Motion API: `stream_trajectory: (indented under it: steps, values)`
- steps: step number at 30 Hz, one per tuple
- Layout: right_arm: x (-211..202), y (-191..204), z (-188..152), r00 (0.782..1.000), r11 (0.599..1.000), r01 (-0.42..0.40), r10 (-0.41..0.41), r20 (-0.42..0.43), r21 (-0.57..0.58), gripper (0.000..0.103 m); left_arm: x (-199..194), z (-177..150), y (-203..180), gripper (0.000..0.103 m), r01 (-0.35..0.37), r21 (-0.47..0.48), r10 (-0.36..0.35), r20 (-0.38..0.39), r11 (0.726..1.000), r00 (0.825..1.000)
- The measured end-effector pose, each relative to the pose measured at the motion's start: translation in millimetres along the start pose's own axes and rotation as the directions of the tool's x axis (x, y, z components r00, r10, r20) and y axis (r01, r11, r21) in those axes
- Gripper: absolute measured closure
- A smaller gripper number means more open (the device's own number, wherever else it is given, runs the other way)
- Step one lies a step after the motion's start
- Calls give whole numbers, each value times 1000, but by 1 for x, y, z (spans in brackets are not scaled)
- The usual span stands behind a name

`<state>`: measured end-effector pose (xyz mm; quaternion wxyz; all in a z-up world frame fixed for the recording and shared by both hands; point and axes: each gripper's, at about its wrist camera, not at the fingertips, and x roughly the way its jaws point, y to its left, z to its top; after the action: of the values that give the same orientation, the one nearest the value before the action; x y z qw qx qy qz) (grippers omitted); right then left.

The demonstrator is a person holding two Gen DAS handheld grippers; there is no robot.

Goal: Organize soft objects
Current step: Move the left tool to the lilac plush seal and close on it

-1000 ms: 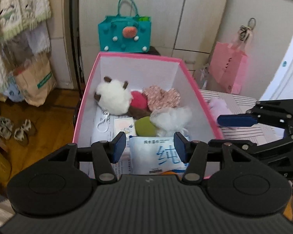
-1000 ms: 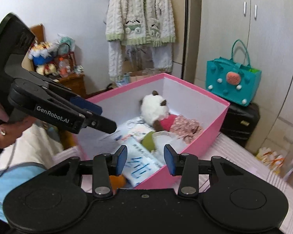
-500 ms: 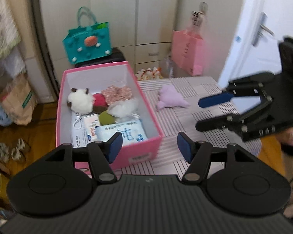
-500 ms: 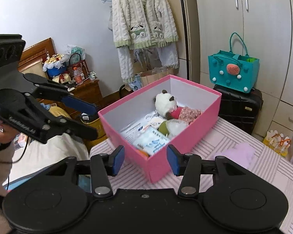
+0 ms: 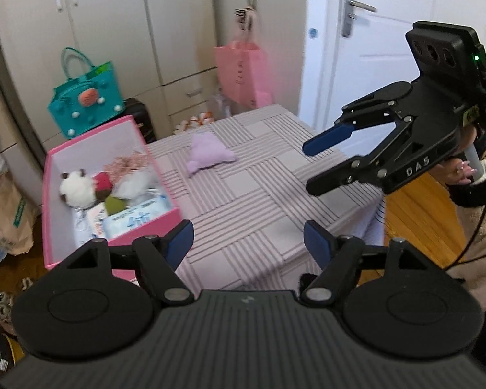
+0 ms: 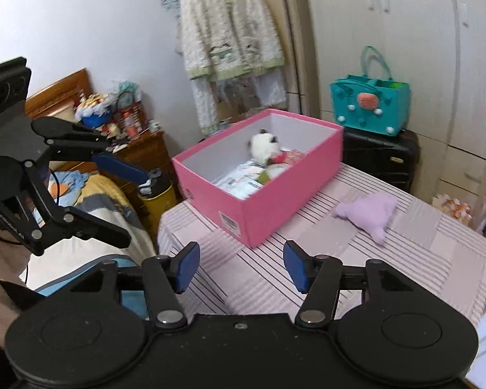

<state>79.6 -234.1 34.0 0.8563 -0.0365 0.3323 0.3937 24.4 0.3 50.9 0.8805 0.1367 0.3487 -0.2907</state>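
A pink box (image 5: pixel 145 229) stands at the left end of the striped table (image 5: pixel 262 201). In it lie a white plush (image 5: pixel 76 189), a tissue pack (image 5: pixel 136 217) and other soft items. A purple soft toy (image 5: pixel 207 154) lies alone on the cloth to the right of the box, also seen as the purple toy (image 6: pixel 369 214) in the right wrist view. My left gripper (image 5: pixel 248 241) hovers over the table's near edge, its jaws opening with nothing between them. My right gripper (image 6: pixel 242 264) is likewise opening and empty, back from the box (image 6: pixel 259 214). Each gripper shows in the other's view: right (image 5: pixel 317 165), left (image 6: pixel 129 207).
A teal bag (image 5: pixel 86 97) sits on a black suitcase (image 6: pixel 379 159) behind the box. A pink paper bag (image 5: pixel 243 74) hangs by the white door (image 5: pixel 372 48). A yellow bin (image 6: pixel 158 201), a bed and a cluttered nightstand lie beyond the table. A person's sleeve (image 5: pixel 469 227) is at the right.
Both grippers have drawn back and upward from over the pink box. Their jaws have widened. The striped table and the purple toy have come into view.
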Motion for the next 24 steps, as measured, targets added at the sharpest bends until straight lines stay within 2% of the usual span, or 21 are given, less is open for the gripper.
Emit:
stream_trajectory:
  steps: [3, 9, 12, 19, 24]
  values:
    - [-9, -12, -14, 999, 999, 35, -35, 12, 32, 40, 13, 2, -5, 28, 32, 15, -32, -16, 999, 999]
    - [-11, -31, -35, 997, 997, 74, -76, 35, 35, 32, 50, 10, -7, 28, 72, 11, -72, -24, 997, 997]
    - [-7, -40, -40, 995, 996, 88, -89, 50, 26, 31, 68, 16, -4, 18, 90, -2, -90, -10, 996, 996]
    - [17, -64, -49, 979, 985, 171, -165, 123, -39, 28, 107, 29, 3, 15, 68, -37, -65, 60, 997, 996]
    - [44, -90, -51, 970, 976, 210, -202, 135, -50, 28, 137, 37, 15, 12, 63, -109, -52, 101, 992, 994]
